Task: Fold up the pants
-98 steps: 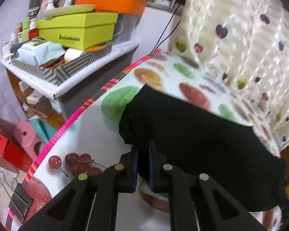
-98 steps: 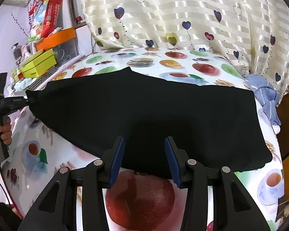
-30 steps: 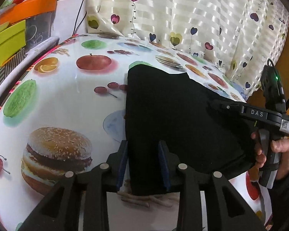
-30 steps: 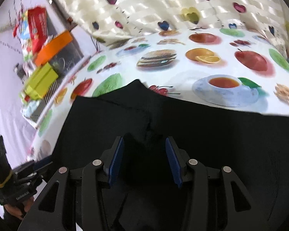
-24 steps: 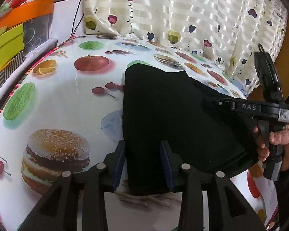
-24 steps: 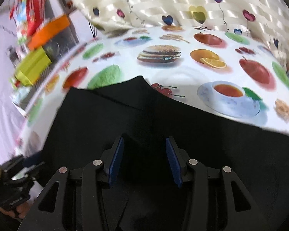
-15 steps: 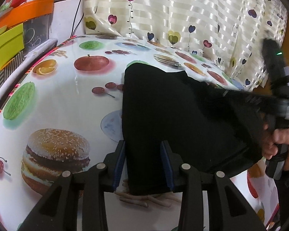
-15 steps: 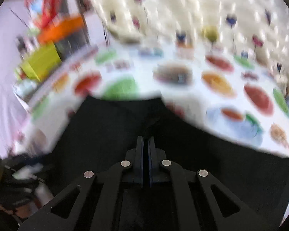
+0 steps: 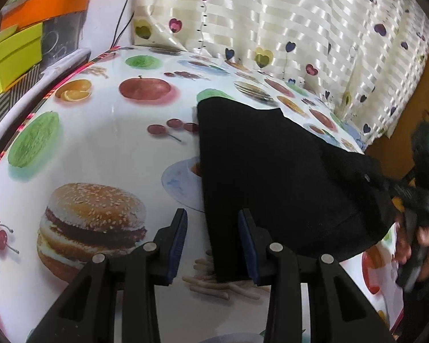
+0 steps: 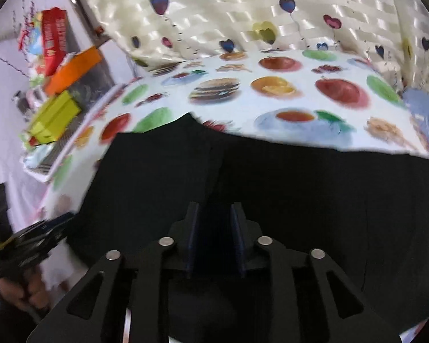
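Black pants [image 9: 274, 165] lie folded on the fruit-print tablecloth [image 9: 105, 148]. My left gripper [image 9: 212, 243] is open, its jaws on either side of the near left corner of the fold, touching nothing. In the right wrist view the pants [image 10: 314, 188] fill the lower half, with a folded layer on the left. My right gripper [image 10: 213, 237] is open a little, low over the dark cloth. It also shows blurred at the right edge of the left wrist view [image 9: 414, 194].
A side shelf with yellow-green boxes [image 9: 11, 51] and an orange lid [image 9: 45, 5] stands left of the table. A heart-print curtain [image 9: 286, 28] hangs behind. A blue cloth [image 10: 423, 108] lies at the table's far right edge.
My right gripper went from open to shut, then opened a little again while moving over the pants. My left gripper opened and stays at the fold's near corner.
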The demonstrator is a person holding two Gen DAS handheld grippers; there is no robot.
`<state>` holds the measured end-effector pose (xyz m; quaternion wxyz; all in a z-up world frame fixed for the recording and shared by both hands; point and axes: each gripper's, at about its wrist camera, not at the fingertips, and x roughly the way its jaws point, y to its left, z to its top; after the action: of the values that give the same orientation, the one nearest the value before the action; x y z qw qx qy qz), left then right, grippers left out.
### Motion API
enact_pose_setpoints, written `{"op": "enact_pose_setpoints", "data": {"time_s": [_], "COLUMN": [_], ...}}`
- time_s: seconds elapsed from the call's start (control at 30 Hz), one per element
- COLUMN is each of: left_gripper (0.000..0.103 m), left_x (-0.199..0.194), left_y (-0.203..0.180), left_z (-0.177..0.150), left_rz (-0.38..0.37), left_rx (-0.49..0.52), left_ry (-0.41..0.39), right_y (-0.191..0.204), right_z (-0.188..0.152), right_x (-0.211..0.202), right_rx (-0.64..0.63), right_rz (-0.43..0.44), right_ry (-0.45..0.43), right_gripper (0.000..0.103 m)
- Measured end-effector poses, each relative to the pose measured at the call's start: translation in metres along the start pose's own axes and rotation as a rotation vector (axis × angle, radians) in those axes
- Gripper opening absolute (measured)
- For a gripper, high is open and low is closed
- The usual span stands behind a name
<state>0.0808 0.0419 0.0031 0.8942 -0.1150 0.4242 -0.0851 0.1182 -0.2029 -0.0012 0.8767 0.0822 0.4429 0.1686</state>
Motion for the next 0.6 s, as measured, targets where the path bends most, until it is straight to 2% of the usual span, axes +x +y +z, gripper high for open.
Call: {"op": "enact_pose_setpoints", "data": {"time_s": [0.07, 0.13, 0.23, 0.37, 0.4, 0.43, 0.47, 0.53, 0.6], "left_gripper": [0.039, 0.039, 0.039, 0.039, 0.039, 0.039, 0.039, 0.039, 0.037], "left_x": [0.0, -0.001, 0.0, 0.002, 0.002, 0.002, 0.003, 0.004, 0.004], "left_y": [-0.001, -0.003, -0.007, -0.014, -0.017, -0.019, -0.021, -0.024, -0.025], "left_z": [-0.001, -0.003, -0.006, -0.006, -0.007, -0.008, -0.008, -0.008, -0.008], "left_rz": [0.004, 0.008, 0.017, 0.028, 0.035, 0.039, 0.04, 0.043, 0.045], "left_rx": [-0.002, 0.003, 0.013, 0.041, 0.053, 0.062, 0.072, 0.091, 0.11], "left_ry": [0.001, -0.001, -0.003, -0.001, -0.002, -0.002, -0.001, 0.002, 0.006], "right_y": [0.002, 0.004, 0.005, 0.013, 0.017, 0.021, 0.024, 0.029, 0.028], "right_z": [-0.01, -0.014, -0.024, -0.023, -0.021, -0.022, -0.023, -0.025, -0.024], "right_x": [-0.002, 0.005, 0.002, 0.003, 0.005, 0.007, 0.009, 0.009, 0.002], "right_rx": [0.011, 0.042, 0.079, 0.087, 0.073, 0.057, 0.045, 0.019, 0.035], "right_rz": [0.05, 0.074, 0.088, 0.06, 0.045, 0.037, 0.041, 0.021, 0.037], "right_ry": [0.02, 0.06, 0.042, 0.043, 0.047, 0.055, 0.067, 0.057, 0.033], "right_gripper": [0.039, 0.039, 0.039, 0.039, 0.036, 0.013, 0.007, 0.006, 0.006]}}
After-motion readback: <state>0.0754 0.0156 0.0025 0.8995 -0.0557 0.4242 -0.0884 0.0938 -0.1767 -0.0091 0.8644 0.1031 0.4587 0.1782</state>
